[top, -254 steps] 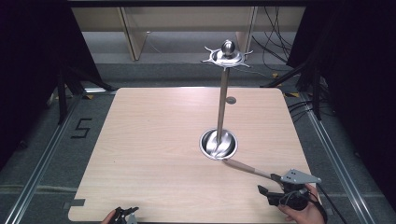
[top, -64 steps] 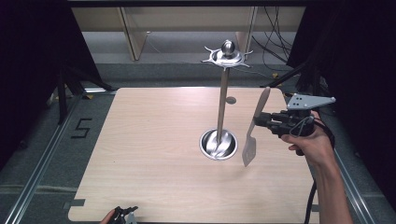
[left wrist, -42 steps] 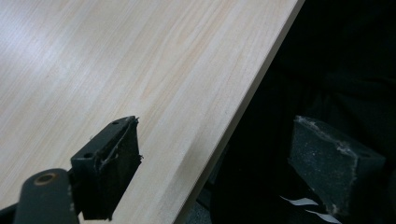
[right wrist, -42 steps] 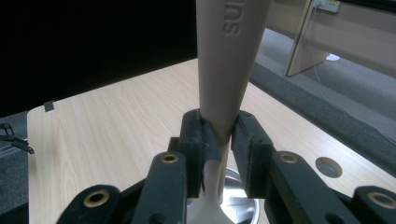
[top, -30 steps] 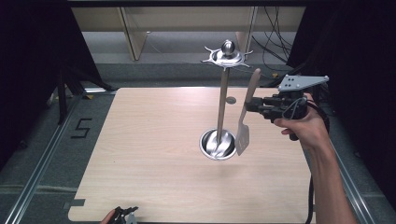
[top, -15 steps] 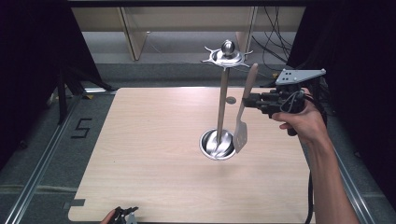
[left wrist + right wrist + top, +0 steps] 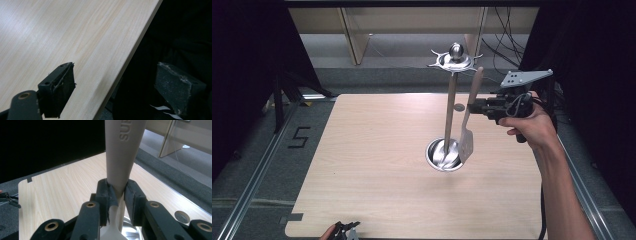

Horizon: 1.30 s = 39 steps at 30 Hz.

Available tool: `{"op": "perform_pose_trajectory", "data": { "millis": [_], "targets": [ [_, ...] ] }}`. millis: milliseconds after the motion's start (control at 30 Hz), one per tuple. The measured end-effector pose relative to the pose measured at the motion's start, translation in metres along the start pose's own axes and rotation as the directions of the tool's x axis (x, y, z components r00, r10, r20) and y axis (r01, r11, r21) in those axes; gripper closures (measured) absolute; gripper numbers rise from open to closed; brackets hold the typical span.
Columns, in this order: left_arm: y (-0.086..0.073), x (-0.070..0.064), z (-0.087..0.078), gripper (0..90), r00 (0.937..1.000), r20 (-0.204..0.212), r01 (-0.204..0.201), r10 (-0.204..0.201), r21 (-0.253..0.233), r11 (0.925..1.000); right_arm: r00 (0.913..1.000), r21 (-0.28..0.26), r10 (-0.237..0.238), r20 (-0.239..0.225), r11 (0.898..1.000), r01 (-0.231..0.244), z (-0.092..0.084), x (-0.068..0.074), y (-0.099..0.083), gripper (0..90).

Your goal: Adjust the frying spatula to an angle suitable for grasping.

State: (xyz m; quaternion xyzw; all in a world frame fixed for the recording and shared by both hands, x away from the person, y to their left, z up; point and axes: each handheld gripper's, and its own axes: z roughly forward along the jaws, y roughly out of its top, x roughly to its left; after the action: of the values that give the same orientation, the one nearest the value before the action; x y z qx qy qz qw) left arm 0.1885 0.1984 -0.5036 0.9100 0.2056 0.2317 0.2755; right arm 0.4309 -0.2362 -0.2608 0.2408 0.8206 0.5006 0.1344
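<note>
Above the bowl, spatula (image 7: pixel 469 116): upright, blade at the rim.
Right gripper (image 7: pixel 475 106): jaws clamped on its handle.
Steel bowl (image 7: pixel 444 155): holds the stand pole (image 7: pixel 450 109).
Left gripper (image 7: pixel 120 85): jaws wide, at table (image 7: pixel 372 165) edge.

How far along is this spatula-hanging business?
Done: the beige plastic spatula is off the table, upright in the right gripper, blade by the steel stand's bowl base. In hand: raising the handle toward the stand's top hooks. Left: hooking it and letting go. The left gripper idles open.

Probably a lab: black curtains (image 7: pixel 242 75), loose cables (image 7: pixel 507 40)
</note>
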Motion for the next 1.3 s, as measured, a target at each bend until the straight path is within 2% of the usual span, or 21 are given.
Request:
{"op": "perform_pose_trajectory", "data": {
  "millis": [67,167,267,300,400,467,533,600,667,767,833,867,933,1000,1033,1133,1167,1200,1267,1300],
  "targets": [
    [0.0,0.0,0.0,15.5,0.9999,0.013,0.002,-0.002,-0.003,1.0,0.9997,0.003,0.022,-0.011,1.0,-0.022,0.002,0.001,0.0,75.0],
    [0.0,0.0,0.0,15.5,0.9999,0.011,0.0,0.0,-0.002,1.0,0.9999,0.008,0.008,-0.012,1.0,-0.008,0.004,0.0,0.001,75.0],
    [0.0,0.0,0.0,15.5,0.9999,0.014,0.002,-0.002,-0.003,1.0,0.9997,0.01,0.018,-0.016,1.0,-0.018,0.005,0.001,0.001,75.0],
    [0.0,0.0,0.0,15.5,0.9999,0.015,0.001,-0.001,-0.003,1.0,0.9999,0.009,0.002,-0.014,1.0,-0.002,0.005,-0.001,0.002,75.0],
    [0.0,0.0,0.0,15.5,0.9999,0.014,0.002,-0.002,-0.002,1.0,0.9996,0.022,0.019,-0.018,1.0,-0.019,0.006,0.0,0.003,75.0],
    [0.0,0.0,-0.001,15.5,1.0,-0.004,-0.003,0.003,0.0,1.0,0.9997,0.022,0.003,-0.023,1.0,-0.002,0.008,-0.001,0.003,74.9],
    [0.0,0.0,0.001,15.5,0.9999,0.016,0.001,-0.001,-0.002,1.0,0.9997,0.019,0.007,-0.023,1.0,-0.007,0.009,-0.001,0.003,74.9],
    [0.0,-0.001,0.0,15.5,1.0,0.007,-0.001,0.001,0.003,1.0,0.9996,0.019,0.018,-0.023,1.0,-0.017,0.01,-0.001,0.002,74.8],
    [0.0,0.0,0.001,15.5,0.9997,0.024,-0.003,0.003,0.002,1.0,0.9996,0.016,0.008,-0.026,1.0,-0.008,0.011,-0.002,0.003,74.8],
    [0.0,0.0,0.0,15.5,0.9999,0.013,0.002,-0.002,-0.002,1.0,0.9991,0.009,0.034,-0.027,0.999,-0.034,0.011,0.001,0.001,74.2],
    [0.0,-0.001,-0.001,15.5,1.0,0.005,-0.003,0.003,0.001,1.0,0.9994,0.0,0.021,-0.026,1.0,-0.021,0.011,0.0,0.001,73.7],
    [0.0,0.0,0.001,15.5,0.9998,0.02,-0.004,0.004,0.003,1.0,0.9999,-0.014,0.012,-0.006,1.0,-0.012,0.011,0.0,0.0,73.0],
    [0.0,-0.001,0.001,15.5,0.9998,0.021,-0.004,0.004,0.003,1.0,1.0,-0.013,0.006,0.004,1.0,-0.006,0.01,0.0,-0.001,71.6],
    [0.0,-0.001,0.001,15.5,0.9998,0.022,-0.002,0.002,0.002,1.0,0.9992,-0.003,0.041,-0.004,0.999,-0.041,0.008,0.003,-0.002,69.1],
    [0.0,0.0,0.0,15.5,0.9999,0.014,-0.002,0.002,0.002,1.0,0.9993,-0.021,0.036,0.002,0.999,-0.036,0.006,0.004,-0.004,67.2],
    [0.0,-0.001,0.001,15.5,0.9999,0.017,-0.003,0.003,0.005,1.0,0.9993,-0.025,0.025,0.029,0.999,-0.024,0.005,0.006,-0.005,64.7],
    [0.0,-0.001,0.001,15.5,0.9997,0.024,-0.002,0.001,0.007,1.0,0.9988,-0.024,-0.002,0.048,1.0,0.003,0.005,0.006,-0.006,63.5],
    [0.0,-0.001,0.0,15.5,1.0,0.007,-0.003,0.003,0.007,1.0,0.9983,-0.013,0.009,0.057,1.0,-0.008,0.003,0.009,-0.007,61.5],
    [0.0,-0.001,0.0,15.5,0.9999,0.01,-0.003,0.003,0.006,1.0,0.9972,-0.037,0.027,0.07,0.999,-0.025,0.002,0.012,-0.008,56.5],
    [0.0,-0.001,0.0,15.5,0.9999,0.013,-0.004,0.004,0.004,1.0,0.9975,-0.022,0.017,0.069,1.0,-0.016,-0.001,0.012,-0.008,55.1]
  ]
}}
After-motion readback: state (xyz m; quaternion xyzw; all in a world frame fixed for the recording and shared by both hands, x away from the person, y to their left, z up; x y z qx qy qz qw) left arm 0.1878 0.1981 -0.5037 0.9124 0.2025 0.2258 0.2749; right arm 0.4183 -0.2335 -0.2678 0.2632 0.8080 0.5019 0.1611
